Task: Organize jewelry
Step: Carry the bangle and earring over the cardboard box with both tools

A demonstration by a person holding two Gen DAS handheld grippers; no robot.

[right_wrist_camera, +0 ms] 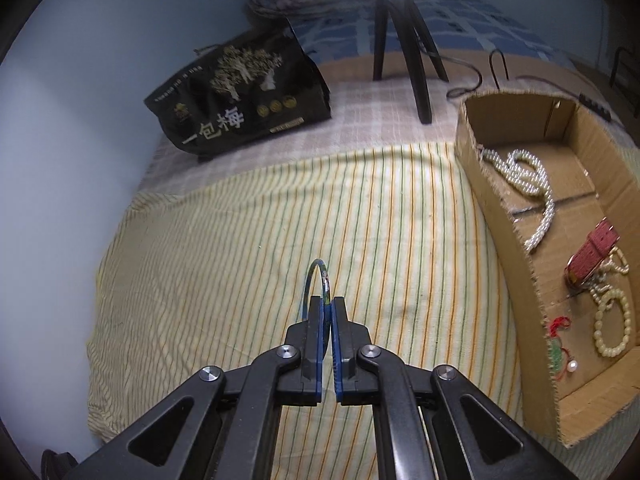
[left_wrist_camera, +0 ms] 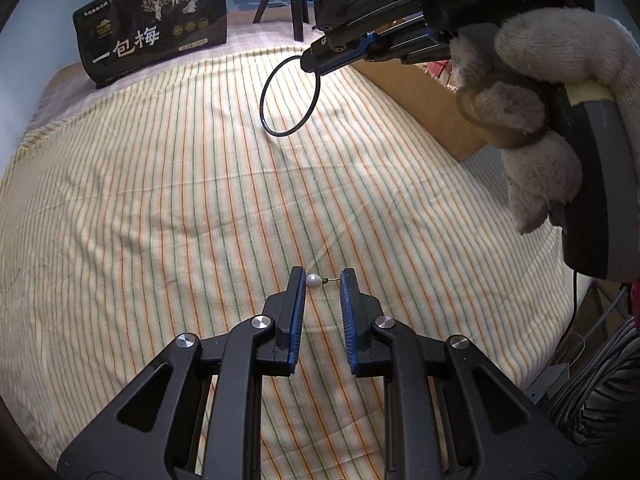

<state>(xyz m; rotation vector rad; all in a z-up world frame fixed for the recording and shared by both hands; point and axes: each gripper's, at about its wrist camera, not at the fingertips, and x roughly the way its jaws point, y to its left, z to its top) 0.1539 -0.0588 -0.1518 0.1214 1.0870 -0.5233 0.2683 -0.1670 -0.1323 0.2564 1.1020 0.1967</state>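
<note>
Right tongs (right_wrist_camera: 327,304) clamped on thin dark hoop bangle (left_wrist_camera: 290,96); left tongs (left_wrist_camera: 323,280) pinching white pearl stud earring (left_wrist_camera: 313,281) crosswise. Open brown cardboard box (right_wrist_camera: 504,208) to the right, nearer right hand.

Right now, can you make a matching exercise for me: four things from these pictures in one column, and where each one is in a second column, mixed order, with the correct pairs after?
Things
1. pearl earring
2. thin dark bangle
3. pearl necklace
4. black snack bag

Places
A. lying in the cardboard box
B. between the pads of the left gripper
C. standing at the far end of the table, beyond the striped cloth
D. pinched at its rim by the right gripper, off the cloth

Pairs: 1-B, 2-D, 3-A, 4-C
</note>
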